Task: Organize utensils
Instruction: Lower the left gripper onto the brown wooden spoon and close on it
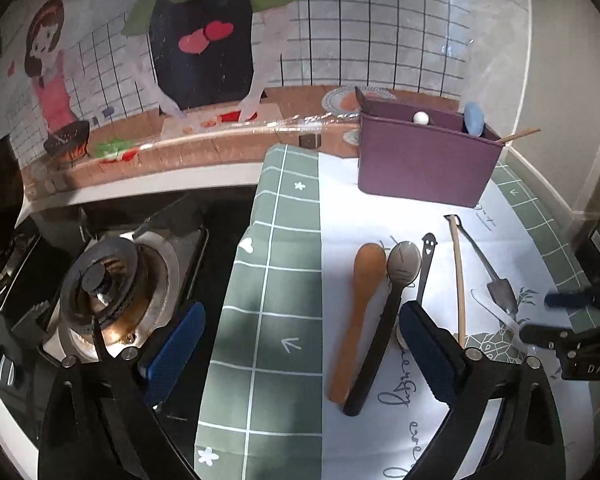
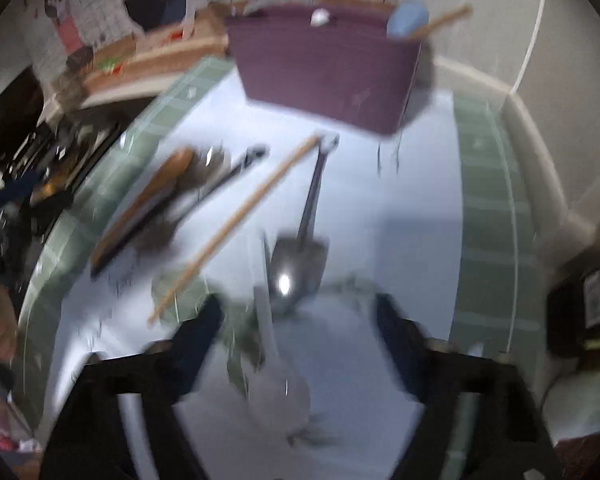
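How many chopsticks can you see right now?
2: one chopstick lies on the cloth beside the shovel-shaped spoon; a second chopstick pokes out of the purple box at its right end. Others may hide inside.

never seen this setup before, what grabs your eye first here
A row of loose utensils on the white cloth: a wooden spoon, a black-handled spoon and a chopstick. Behind them stands a purple box already holding a few items. To the left sits a gas burner.
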Tool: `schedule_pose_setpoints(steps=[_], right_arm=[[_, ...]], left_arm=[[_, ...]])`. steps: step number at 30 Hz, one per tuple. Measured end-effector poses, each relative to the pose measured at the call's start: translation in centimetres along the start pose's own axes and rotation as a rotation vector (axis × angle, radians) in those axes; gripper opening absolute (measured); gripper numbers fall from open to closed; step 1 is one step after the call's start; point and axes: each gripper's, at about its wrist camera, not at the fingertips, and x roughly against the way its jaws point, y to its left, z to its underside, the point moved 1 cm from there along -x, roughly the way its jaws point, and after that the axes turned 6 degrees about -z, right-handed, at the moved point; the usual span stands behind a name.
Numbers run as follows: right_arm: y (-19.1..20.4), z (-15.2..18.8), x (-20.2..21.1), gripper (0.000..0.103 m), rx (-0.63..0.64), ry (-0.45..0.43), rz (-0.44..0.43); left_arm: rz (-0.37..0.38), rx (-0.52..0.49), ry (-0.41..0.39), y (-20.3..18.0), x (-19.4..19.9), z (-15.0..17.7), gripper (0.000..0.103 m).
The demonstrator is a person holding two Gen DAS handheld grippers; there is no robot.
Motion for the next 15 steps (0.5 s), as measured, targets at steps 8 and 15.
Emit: schedule_pose_setpoints(steps=[8, 15], right_arm=[[-0.1, 1.8, 0.3, 0.046, -0.002, -0.013, -0.001], [0.3, -3.6, -1.8, 0.043, -0.027, -0.071, 0.031]], left_arm=[[0.107, -0.055, 0.059, -1.4, -0.7, 0.3, 0.047], [0.152, -0.085, 0.115, -2.4, -1.3, 0.5, 0.041]])
